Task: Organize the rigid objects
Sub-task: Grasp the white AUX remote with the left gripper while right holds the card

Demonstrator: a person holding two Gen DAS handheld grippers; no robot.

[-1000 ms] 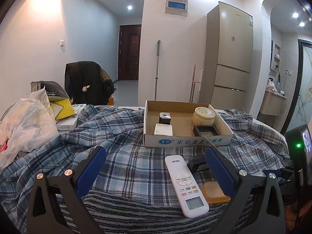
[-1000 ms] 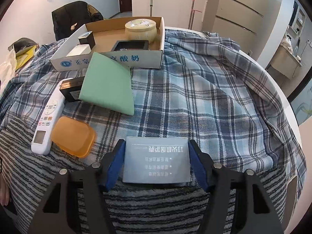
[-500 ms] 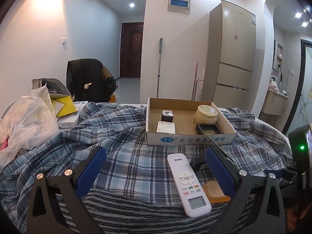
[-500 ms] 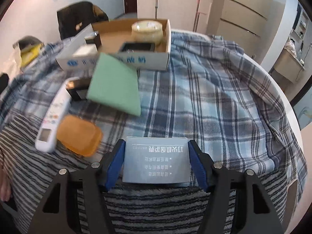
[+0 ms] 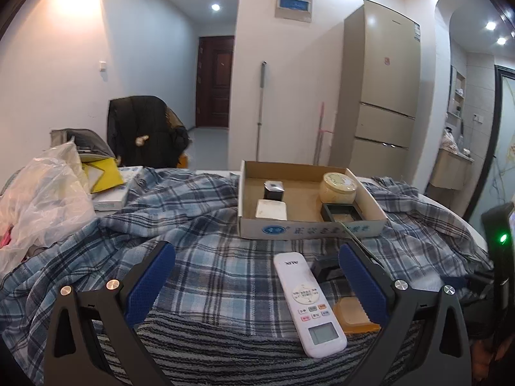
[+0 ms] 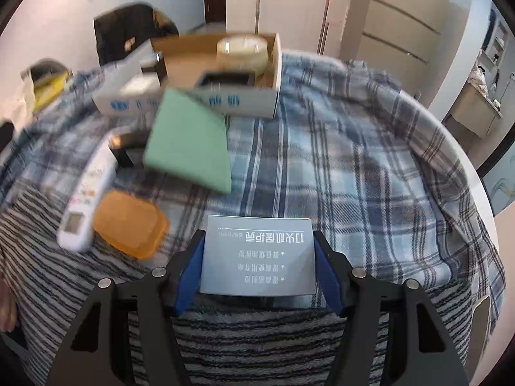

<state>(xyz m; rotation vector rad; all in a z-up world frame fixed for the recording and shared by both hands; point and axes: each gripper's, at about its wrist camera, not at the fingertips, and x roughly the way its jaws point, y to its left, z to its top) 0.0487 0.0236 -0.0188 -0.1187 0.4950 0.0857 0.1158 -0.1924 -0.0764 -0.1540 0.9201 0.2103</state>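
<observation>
My right gripper (image 6: 259, 251) is shut on a grey-blue flat box (image 6: 257, 255) with white print, held above the striped cloth. Ahead lie a green pad (image 6: 188, 148), an orange case (image 6: 128, 223), a white remote (image 6: 88, 193) and a small black box (image 6: 124, 148). The cardboard tray (image 6: 272, 74) holds a cream jar (image 6: 243, 53), a black tray and other small boxes. My left gripper (image 5: 257, 276) is open and empty; the remote (image 5: 307, 299) lies between its fingers, with the orange case (image 5: 351, 317) beside it and the cardboard tray (image 5: 309, 228) beyond.
A plaid cloth (image 5: 199, 225) covers the round table. A plastic bag (image 5: 42, 199), yellow folder and white boxes pile at the left. A chair with a dark jacket (image 5: 145, 132) stands behind. A fridge (image 5: 379, 96) is at the back right.
The right gripper has risen and moved forward towards the tray with the box still in it; its view is motion-blurred. The left gripper has drifted slightly, staying open.
</observation>
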